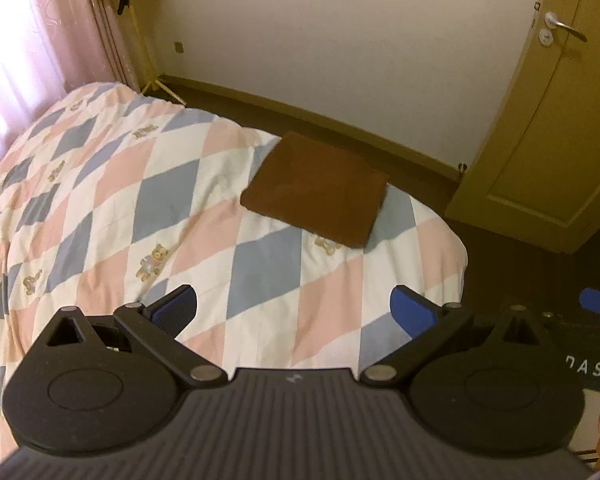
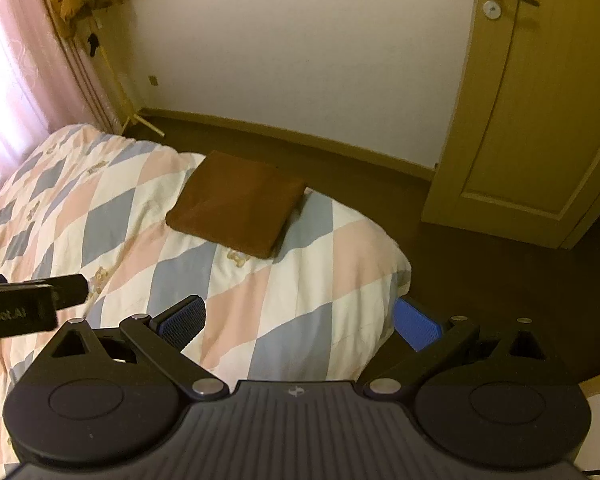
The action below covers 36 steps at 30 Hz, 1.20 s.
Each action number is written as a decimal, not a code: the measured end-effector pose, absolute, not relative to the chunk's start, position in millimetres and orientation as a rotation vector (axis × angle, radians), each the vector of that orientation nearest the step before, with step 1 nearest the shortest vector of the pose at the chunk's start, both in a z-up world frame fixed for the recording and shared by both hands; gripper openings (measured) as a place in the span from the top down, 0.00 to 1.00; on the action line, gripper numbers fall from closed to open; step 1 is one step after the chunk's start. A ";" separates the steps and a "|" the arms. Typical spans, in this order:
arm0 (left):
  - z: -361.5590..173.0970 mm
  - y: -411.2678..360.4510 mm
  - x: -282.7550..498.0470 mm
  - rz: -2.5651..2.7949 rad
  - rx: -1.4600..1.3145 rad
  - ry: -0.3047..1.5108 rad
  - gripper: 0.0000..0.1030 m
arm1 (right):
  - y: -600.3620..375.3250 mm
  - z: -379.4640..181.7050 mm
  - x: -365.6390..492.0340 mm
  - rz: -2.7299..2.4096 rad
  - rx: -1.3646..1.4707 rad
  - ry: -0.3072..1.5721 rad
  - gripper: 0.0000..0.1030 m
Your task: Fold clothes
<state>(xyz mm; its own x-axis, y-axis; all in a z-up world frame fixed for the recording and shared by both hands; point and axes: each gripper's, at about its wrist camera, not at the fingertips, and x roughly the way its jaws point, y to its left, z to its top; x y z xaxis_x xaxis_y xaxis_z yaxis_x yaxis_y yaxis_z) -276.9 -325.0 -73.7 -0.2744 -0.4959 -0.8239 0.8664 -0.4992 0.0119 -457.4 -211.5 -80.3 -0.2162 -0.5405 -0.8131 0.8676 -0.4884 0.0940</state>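
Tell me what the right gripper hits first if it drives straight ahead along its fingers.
Probably the diamond-patterned quilt on the bed: the open right gripper points down at bare quilt, short of the folded brown cloth. Depth is uncertain.

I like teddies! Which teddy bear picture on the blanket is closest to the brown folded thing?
The teddy bear printed just below the brown folded cloth, almost touching its near edge. The other bears sit farther left on the quilt.
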 end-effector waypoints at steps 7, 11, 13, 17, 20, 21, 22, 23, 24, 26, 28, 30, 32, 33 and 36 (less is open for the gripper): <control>-88.0 -335.5 -293.4 -1.849 1.056 0.557 0.01 | -227.9 -91.0 -467.8 -1.807 1.058 0.511 0.00; -94.4 -344.6 -304.7 -1.818 1.078 0.570 0.01 | -242.8 -97.9 -478.9 -1.775 1.085 0.540 0.00; -95.3 -350.1 -309.0 -1.804 1.078 0.582 0.01 | -250.4 -99.4 -485.1 -1.759 1.091 0.548 0.00; -96.5 -361.3 -318.7 -1.773 1.067 0.592 0.01 | -265.1 -100.7 -497.3 -1.737 1.091 0.573 0.00; -98.2 -369.5 -326.1 -1.754 1.064 0.604 0.01 | -276.7 -103.2 -506.5 -1.726 1.092 0.595 0.00; -99.1 -372.1 -329.1 -1.747 1.064 0.607 0.01 | -280.5 -104.0 -509.2 -1.721 1.093 0.600 0.00; -100.0 -374.4 -331.7 -1.742 1.066 0.609 0.01 | -284.1 -104.9 -511.9 -1.715 1.093 0.605 0.00; -100.8 -376.7 -334.3 -1.737 1.068 0.611 0.01 | -287.7 -105.8 -514.6 -1.710 1.094 0.608 0.00; -101.6 -379.0 -336.8 -1.733 1.070 0.613 0.01 | -291.0 -106.2 -517.3 -1.705 1.096 0.610 0.00; -104.1 -383.9 -341.7 -1.722 1.075 0.614 0.01 | -297.4 -107.6 -521.8 -1.697 1.097 0.614 0.00; -106.6 -388.8 -346.5 -1.711 1.080 0.615 0.01 | -304.0 -109.3 -525.7 -1.688 1.096 0.617 0.00; -109.3 -393.5 -350.1 -1.700 1.083 0.618 0.01 | -310.2 -111.1 -529.0 -1.678 1.097 0.621 0.00; -110.9 -398.1 -352.5 -1.693 1.083 0.625 0.01 | -316.9 -112.8 -531.5 -1.665 1.099 0.626 0.00; -111.4 -399.9 -353.2 -1.690 1.082 0.627 0.01 | -320.8 -113.4 -532.4 -1.658 1.099 0.629 0.00; -112.0 -406.1 -354.1 -1.675 1.076 0.629 0.01 | -331.0 -115.0 -533.3 -1.639 1.096 0.634 0.00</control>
<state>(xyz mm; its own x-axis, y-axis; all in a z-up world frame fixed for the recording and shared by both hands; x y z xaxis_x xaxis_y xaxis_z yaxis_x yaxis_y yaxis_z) -354.1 -406.1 -112.0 -0.0974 -0.4653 -0.8798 0.9293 -0.3590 0.0870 -533.3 -331.0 -115.0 -0.0651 -0.4547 -0.8883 0.9340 -0.3412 0.1062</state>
